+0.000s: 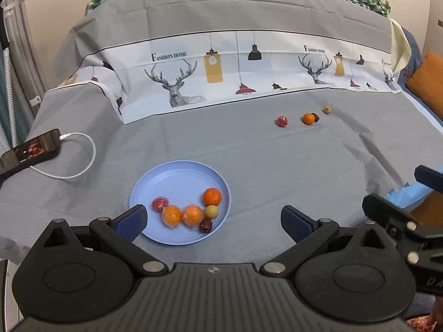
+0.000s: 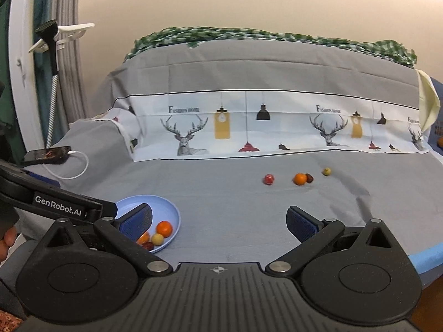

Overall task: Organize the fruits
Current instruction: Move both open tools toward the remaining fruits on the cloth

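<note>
- While both of my tools hang above the grey cloth (image 1: pixel 249 149), I see the left gripper (image 1: pixel 213 222) with its jaws spread wide and nothing between its blue pads (image 1: pixel 132 221).
- My right gripper (image 2: pixel 218 222) is the same: jaws wide apart, holding nothing, its left pad overlapping my view of the plate.
- Six fruits lie in the light-blue plate (image 1: pixel 166 177), clustered toward its near right side: a red fruit (image 1: pixel 160 204), two blurred oranges (image 1: pixel 172 215) touching each other, a third orange (image 1: pixel 212 196) behind them, a small yellow fruit (image 1: pixel 211 211) just beside it, and a dark red fruit (image 1: pixel 206 224) at the near rim.
- Four fruits sit loose on the cloth, well apart from the plate, far right: a red one (image 2: pixel 268 179), a loose orange (image 2: pixel 300 178) touching a dark brown fruit (image 2: pixel 309 177), and a yellow-green one (image 2: pixel 326 171).
- At the left edge a phone (image 1: pixel 36 146) rests with a white cable (image 1: pixel 83 152) plugged in.
- Behind, a deer-and-lamp printed sheet (image 1: pixel 221 69) drapes over a raised bank.
</note>
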The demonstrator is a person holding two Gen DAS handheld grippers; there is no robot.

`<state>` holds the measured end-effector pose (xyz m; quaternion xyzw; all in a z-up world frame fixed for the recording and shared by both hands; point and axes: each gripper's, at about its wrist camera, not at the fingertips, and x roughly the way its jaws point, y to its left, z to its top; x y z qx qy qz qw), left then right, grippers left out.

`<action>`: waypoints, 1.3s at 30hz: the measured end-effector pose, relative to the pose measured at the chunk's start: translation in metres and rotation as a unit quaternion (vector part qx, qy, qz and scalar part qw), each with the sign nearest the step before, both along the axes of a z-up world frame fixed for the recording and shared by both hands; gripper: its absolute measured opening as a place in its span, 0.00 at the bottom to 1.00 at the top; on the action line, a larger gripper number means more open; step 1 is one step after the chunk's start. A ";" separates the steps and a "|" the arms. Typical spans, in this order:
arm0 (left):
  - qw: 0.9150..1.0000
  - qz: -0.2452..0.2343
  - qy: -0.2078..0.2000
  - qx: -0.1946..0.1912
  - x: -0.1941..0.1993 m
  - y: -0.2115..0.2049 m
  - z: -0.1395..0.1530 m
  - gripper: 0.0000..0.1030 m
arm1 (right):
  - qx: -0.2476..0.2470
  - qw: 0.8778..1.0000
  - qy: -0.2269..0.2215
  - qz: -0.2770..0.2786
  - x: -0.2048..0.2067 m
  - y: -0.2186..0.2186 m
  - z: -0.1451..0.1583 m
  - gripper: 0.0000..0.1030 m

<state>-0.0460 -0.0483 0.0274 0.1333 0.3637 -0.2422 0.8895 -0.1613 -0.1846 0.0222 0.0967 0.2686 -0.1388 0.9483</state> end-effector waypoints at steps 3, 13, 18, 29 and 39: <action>1.000 -0.007 0.006 0.017 0.004 -0.012 -0.005 1.00 | 0.005 1.000 -0.007 -0.012 0.001 -0.012 -0.001 0.99; 0.999 -0.024 0.012 0.020 0.020 -0.058 -0.004 1.00 | 0.004 0.998 -0.023 -0.059 -0.001 -0.059 0.002 0.99; 0.999 -0.039 0.015 0.015 0.027 -0.086 -0.003 1.00 | -0.014 0.996 -0.024 -0.086 -0.004 -0.084 0.001 0.99; 0.997 -0.070 0.024 0.022 0.047 -0.154 -0.014 1.00 | -0.017 0.990 -0.010 -0.141 0.007 -0.154 -0.016 0.99; 0.997 -0.073 0.018 0.025 0.100 -0.240 -0.043 1.00 | -0.017 0.984 0.018 -0.178 0.059 -0.253 -0.065 0.99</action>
